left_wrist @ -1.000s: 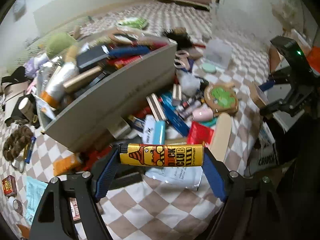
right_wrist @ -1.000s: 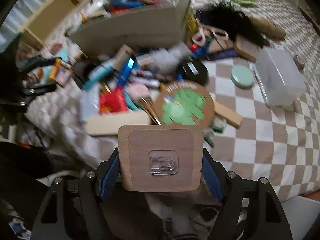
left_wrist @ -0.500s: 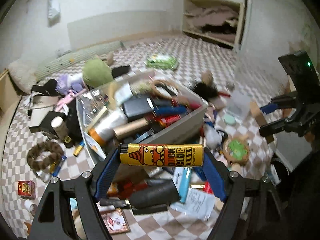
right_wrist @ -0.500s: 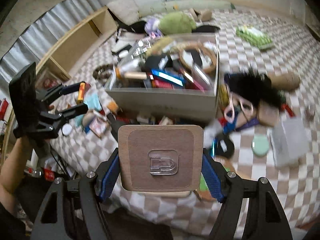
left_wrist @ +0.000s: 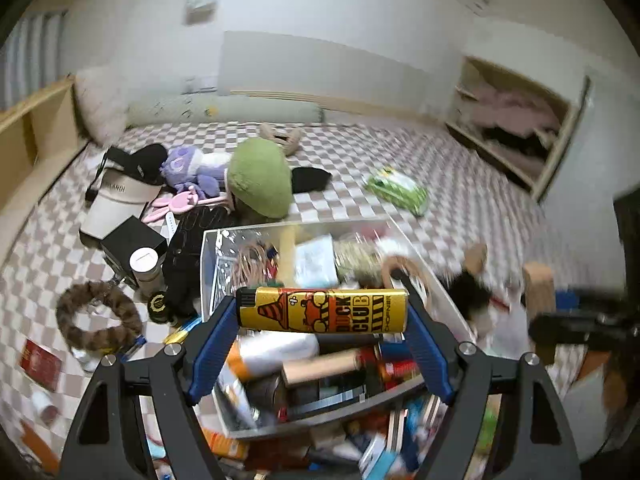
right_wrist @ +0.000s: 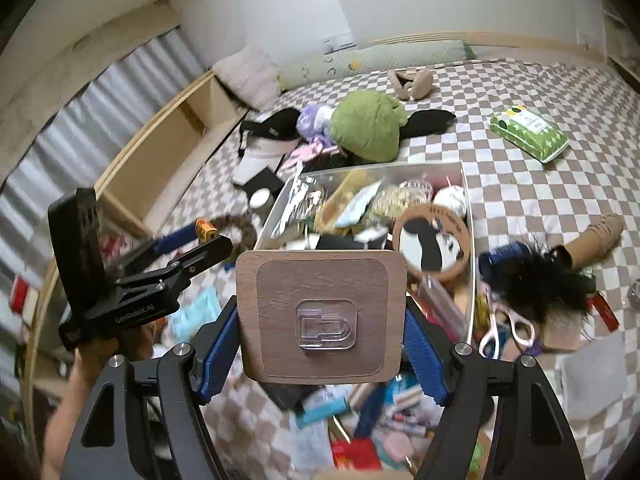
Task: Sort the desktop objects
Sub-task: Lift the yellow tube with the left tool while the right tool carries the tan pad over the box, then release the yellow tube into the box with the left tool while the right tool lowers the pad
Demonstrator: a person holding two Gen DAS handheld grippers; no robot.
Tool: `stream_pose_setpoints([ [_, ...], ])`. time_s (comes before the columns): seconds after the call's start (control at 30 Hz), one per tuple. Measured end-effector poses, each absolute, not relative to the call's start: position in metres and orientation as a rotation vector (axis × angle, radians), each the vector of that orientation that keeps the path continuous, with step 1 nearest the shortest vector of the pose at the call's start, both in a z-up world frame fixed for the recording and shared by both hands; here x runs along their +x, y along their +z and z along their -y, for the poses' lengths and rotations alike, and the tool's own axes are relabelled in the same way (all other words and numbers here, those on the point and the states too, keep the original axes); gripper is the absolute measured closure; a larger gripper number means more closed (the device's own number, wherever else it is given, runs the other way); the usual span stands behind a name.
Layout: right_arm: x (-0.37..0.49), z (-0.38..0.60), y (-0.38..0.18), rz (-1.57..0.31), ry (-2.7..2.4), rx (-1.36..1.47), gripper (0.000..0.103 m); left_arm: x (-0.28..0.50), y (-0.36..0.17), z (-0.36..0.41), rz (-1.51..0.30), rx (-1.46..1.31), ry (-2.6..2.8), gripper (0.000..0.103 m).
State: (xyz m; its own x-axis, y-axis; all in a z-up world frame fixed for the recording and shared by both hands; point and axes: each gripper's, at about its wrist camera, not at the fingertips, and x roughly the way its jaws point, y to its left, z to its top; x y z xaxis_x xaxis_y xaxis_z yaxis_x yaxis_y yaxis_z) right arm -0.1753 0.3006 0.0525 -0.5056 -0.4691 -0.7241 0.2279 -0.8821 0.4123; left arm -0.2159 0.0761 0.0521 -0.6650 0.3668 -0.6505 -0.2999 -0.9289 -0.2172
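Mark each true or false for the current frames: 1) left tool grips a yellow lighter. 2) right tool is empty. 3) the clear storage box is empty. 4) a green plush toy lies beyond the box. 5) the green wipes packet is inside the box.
1. The left tool is shut on the yellow printed cylindrical lighter. True.
2. The right tool is empty. False: it clamps a square wooden plaque with a clear plastic hook.
3. The clear plastic storage box is empty. False: it is packed with items.
4. A green round plush toy lies beyond the box. True.
5. The green wipes packet is inside the box. False: it lies on the checkered cover outside it.
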Motion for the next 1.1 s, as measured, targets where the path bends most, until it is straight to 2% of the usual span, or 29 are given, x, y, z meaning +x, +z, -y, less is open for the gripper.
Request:
stream_pose_setpoints([
  [0.2,-0.219,-0.313,0.036,0.494,-2.423,1.314,0.027,-0.272,0.028,-0.080,0.212,-1.143,2.533,0.022],
  [0.3,-0.239,-0.317,0.023,0.530,-2.427,1.357,0.027,-0.292,0.009,-0.090,0.198,-1.226,2.516,0.022],
  [0.5,-0.267,-0.311,0.006,0.528,-2.417,1.412,0.027,-0.324,-0.019,-0.086,0.266,-1.354,2.513,0.022],
  [0.83,-0.297,-0.291,-0.005,0.549,-2.400,1.424,0.027,-0.349,-0.026,-0.073,0.423,-1.400,2.549,0.022],
  [1.1,-0.313,-0.270,-0.011,0.495,-2.409,1.429,0.027,-0.361,-0.040,-0.065,0.495,-1.468,2.560,0.022],
])
